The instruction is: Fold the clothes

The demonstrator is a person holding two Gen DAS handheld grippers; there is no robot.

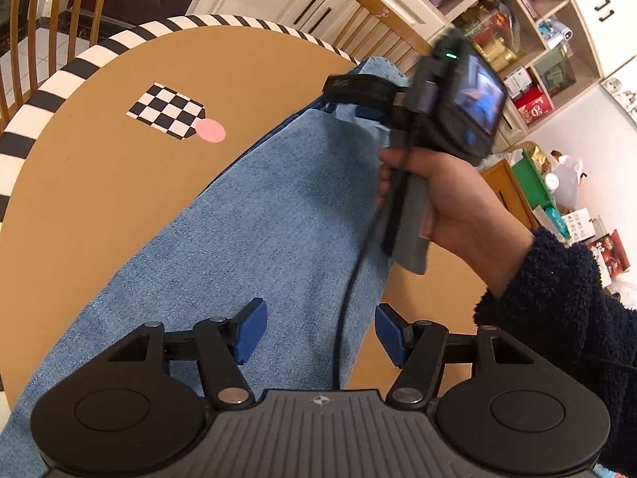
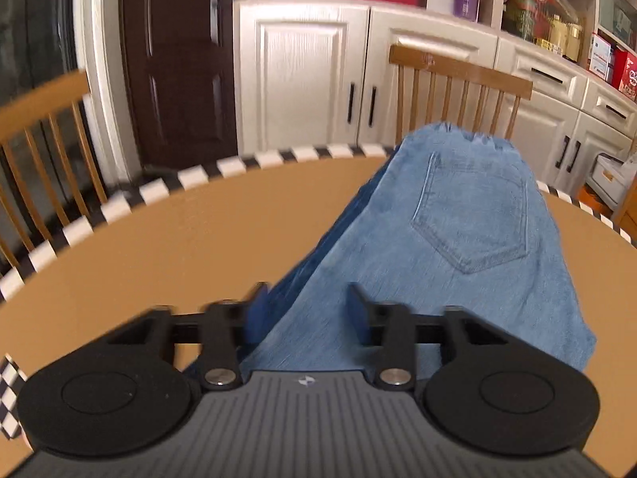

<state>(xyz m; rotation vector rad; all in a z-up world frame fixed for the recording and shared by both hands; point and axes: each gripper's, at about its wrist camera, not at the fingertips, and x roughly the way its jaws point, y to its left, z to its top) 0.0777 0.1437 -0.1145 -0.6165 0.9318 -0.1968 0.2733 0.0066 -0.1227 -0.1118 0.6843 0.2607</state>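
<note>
A pair of light blue jeans (image 1: 278,215) lies lengthwise on the round tan table (image 1: 119,183), folded leg on leg. My left gripper (image 1: 320,328) is open and empty, just above the jeans near their lower part. In the left wrist view the right gripper (image 1: 358,103) is held by a hand over the waist end. In the right wrist view the jeans (image 2: 458,247) show a back pocket (image 2: 473,215), and my right gripper (image 2: 306,314) is open, its blue pads on either side of the jeans' left edge fold.
The table has a black-and-white striped rim (image 2: 159,191) and a checkered marker with a pink dot (image 1: 175,113). Wooden chairs (image 2: 458,91) stand around it. White cabinets (image 2: 302,75) and cluttered shelves (image 1: 529,47) are behind.
</note>
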